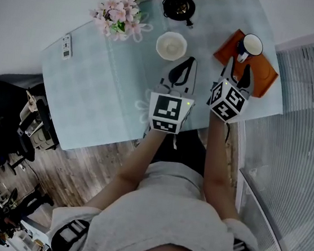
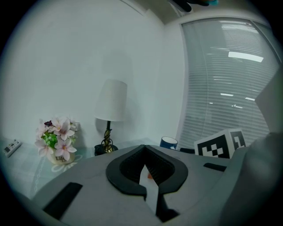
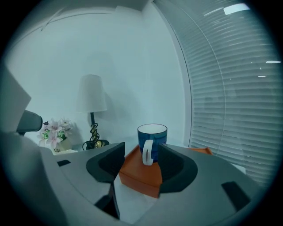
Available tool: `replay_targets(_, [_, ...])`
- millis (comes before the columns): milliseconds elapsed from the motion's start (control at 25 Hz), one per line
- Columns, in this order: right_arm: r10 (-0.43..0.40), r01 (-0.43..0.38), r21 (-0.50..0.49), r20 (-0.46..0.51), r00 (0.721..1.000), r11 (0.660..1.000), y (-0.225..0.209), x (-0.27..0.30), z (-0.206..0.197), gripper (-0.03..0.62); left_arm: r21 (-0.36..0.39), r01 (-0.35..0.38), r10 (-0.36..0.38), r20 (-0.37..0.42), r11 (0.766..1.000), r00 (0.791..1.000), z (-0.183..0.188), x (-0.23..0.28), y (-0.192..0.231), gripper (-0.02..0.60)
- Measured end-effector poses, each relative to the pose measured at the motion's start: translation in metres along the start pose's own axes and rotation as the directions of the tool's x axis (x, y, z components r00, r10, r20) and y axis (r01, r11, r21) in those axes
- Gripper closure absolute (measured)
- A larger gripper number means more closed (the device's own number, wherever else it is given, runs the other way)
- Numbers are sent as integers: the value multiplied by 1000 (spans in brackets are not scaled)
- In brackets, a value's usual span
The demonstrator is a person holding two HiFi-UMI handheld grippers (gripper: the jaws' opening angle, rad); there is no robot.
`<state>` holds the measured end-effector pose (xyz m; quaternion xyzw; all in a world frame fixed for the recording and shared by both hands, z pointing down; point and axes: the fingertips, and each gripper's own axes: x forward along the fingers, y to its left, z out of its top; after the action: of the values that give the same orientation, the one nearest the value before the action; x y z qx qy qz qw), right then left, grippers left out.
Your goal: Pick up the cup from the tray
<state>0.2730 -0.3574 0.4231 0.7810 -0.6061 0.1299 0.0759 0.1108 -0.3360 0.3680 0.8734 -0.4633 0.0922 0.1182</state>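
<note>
The blue cup (image 3: 152,140) stands upright on the orange tray (image 1: 264,74) by the far right corner of the table (image 1: 93,86). It is straight ahead of the right gripper (image 3: 140,160) with its white handle turned towards the claw, so that hand looks the nearer. Its jaws gape wide on nothing, framing the tray's near corner short of the cup. The left gripper (image 1: 181,73) hovers mid-table beside a white bowl (image 1: 171,45), jaws closed tip to tip and empty.

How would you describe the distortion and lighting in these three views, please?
Head view: strong fisheye bows the table edges; light is even. Left gripper view: dark circular vignette, bright streaks on the blinds. Right gripper view: same vignette, cup sharp, bluish cast.
</note>
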Motion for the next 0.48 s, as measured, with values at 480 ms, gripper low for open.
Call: replay_targets(480, [43, -46, -63, -47, 998, 997, -7, 30, -16, 504, 7, 23, -22, -57, 1000, 998, -16, 20, -11, 577])
